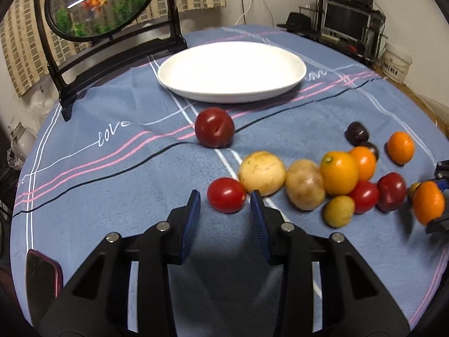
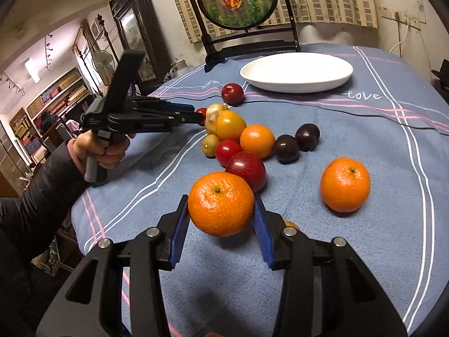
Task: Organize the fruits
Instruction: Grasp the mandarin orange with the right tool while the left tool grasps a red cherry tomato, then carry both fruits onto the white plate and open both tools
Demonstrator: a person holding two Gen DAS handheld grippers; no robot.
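Blue striped tablecloth (image 1: pixel 112 191) carries white plate (image 1: pixel 231 70).

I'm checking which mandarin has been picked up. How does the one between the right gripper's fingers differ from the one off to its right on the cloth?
The gripped mandarin is held between the right gripper fingers and appears lifted, with a shadow beneath; the loose mandarin sits free on the blue tablecloth. The gripped mandarin lies close to a red plum; the loose mandarin stands alone. Both are orange, with their stem ends facing the camera.
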